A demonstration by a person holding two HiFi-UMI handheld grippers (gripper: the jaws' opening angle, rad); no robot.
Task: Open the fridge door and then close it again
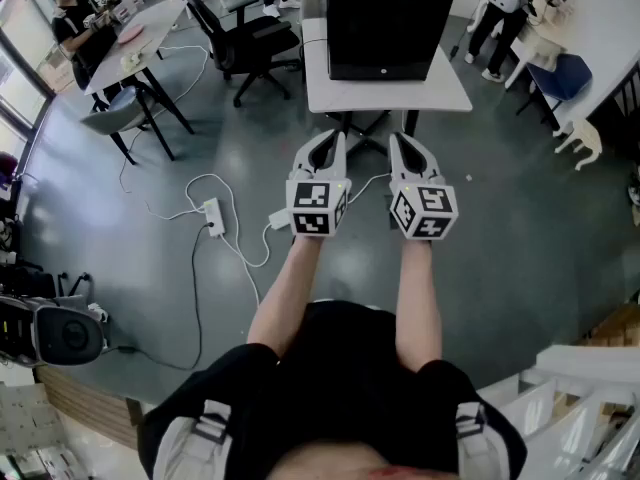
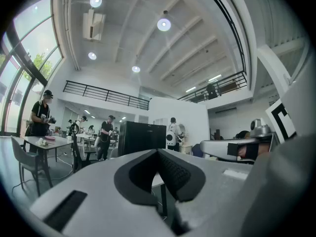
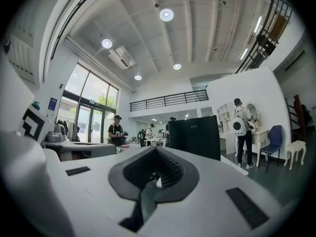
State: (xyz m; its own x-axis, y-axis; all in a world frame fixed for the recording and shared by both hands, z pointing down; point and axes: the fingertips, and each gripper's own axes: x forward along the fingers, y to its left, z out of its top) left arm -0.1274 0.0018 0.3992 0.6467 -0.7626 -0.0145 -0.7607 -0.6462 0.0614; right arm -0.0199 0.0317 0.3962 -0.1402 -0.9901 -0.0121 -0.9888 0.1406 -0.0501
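Fingers (image 2: 98, 181) of the left gripper (image 1: 337, 140) are pressed together on nothing. Those of the right gripper (image 1: 396, 140) are likewise clenched and empty. Both grippers are held level, side by side, pointing at the black box-shaped fridge (image 1: 385, 8) from well short of it. A stretch of smooth grey floor (image 1: 500, 218) lies between the person and the fridge, so the step in hand reads as the approach, with nothing yet touched. Under the fridge is a white rectangular table (image 1: 325, 88). It is better to walk up square to the table's near edge than to lean across, so the pull comes from a steady stance. The fridge's dark front, which I take for the door (image 1: 388, 38), faces the person and looks shut. No handle or hinge side can be made out from here, so that should be settled up close before committing either gripper. One gripper's fingers should spread only when just beside the door's free edge. They can then pinch or hook that edge and draw it in an arc about the hinge, since a straight tug could slide the fridge on the table. The other gripper could brace the fridge's side. A white power strip (image 1: 213, 218) with its cable lies on the floor down-left of the fridge, off the direct line but worth stepping clear of.
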